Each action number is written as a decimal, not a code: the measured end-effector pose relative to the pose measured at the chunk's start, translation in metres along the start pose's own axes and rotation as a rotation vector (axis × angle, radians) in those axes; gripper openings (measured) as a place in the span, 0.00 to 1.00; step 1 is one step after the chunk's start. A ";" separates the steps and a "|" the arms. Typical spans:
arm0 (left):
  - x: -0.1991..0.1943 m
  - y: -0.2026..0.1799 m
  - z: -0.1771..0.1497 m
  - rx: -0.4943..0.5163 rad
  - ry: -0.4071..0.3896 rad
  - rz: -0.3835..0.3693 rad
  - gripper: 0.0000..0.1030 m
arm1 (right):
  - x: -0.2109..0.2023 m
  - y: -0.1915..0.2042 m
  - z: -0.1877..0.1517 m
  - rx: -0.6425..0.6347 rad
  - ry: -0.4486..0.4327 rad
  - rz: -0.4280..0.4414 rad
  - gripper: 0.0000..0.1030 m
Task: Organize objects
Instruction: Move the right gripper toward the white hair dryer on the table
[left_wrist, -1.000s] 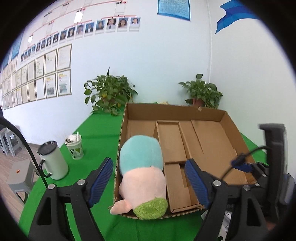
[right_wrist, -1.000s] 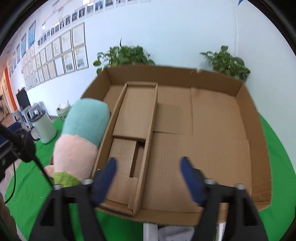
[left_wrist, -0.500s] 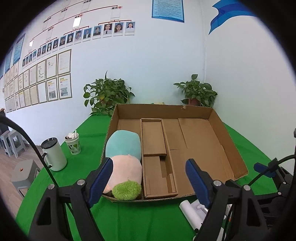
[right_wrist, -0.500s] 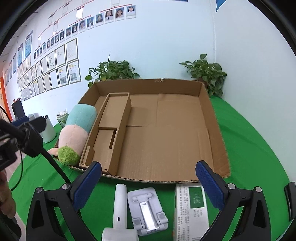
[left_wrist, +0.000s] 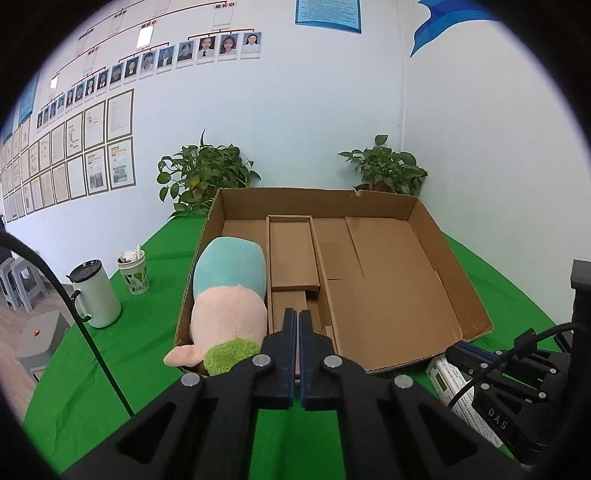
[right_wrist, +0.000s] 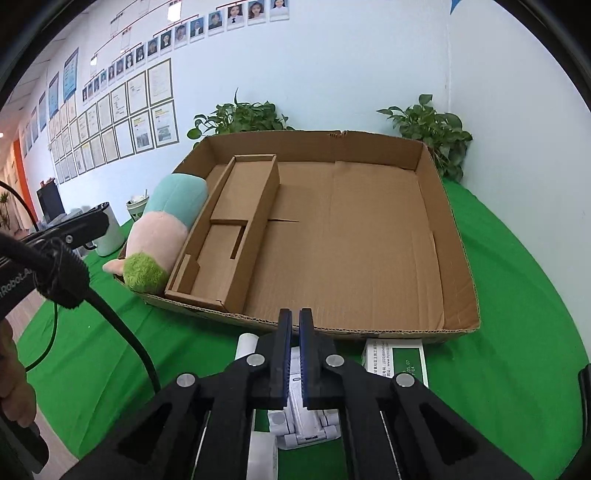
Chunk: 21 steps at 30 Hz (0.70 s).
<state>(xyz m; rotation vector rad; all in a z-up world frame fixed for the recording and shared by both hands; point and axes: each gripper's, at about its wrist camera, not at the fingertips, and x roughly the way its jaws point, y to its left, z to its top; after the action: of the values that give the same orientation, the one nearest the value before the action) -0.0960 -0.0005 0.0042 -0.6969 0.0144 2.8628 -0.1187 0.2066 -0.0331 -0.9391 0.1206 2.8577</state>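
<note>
A shallow cardboard box (left_wrist: 476, 306) (right_wrist: 461, 258) with an inner cardboard divider sits on the green table. A teal, pink and green plush toy (left_wrist: 231, 295) (right_wrist: 162, 229) lies in the box's left compartment. My left gripper (left_wrist: 297, 321) is shut and empty, just in front of the box's near edge. My right gripper (right_wrist: 294, 325) is shut and empty, above a white folding stand (right_wrist: 304, 424). A white tube (right_wrist: 246, 345) and a green-and-white carton (right_wrist: 397, 360) (left_wrist: 445, 380) lie beside the stand.
A white mug (left_wrist: 96, 295) and a small cup (left_wrist: 135, 271) stand left of the box. Two potted plants (left_wrist: 201, 177) (left_wrist: 384, 170) stand at the back wall. A black cable (right_wrist: 110, 310) hangs at the left. Grey stools (left_wrist: 40, 332) stand beyond the table's left edge.
Both grippers have closed from wide open to shut on nothing. Both have pulled back from the box, then moved slightly closer again. The plush stays in the box.
</note>
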 end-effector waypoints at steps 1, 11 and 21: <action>0.001 -0.001 0.001 0.005 0.003 0.001 0.01 | 0.000 -0.002 0.000 0.010 -0.006 -0.007 0.01; 0.007 -0.006 -0.006 0.003 0.016 -0.015 0.82 | -0.016 -0.010 -0.004 0.012 -0.049 -0.107 0.99; 0.012 0.003 -0.009 -0.053 0.050 -0.025 0.82 | -0.023 -0.012 -0.014 -0.024 -0.029 -0.057 1.00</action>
<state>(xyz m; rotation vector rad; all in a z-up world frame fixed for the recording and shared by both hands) -0.1030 -0.0019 -0.0091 -0.7735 -0.0628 2.8310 -0.0901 0.2149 -0.0307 -0.8906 0.0554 2.8250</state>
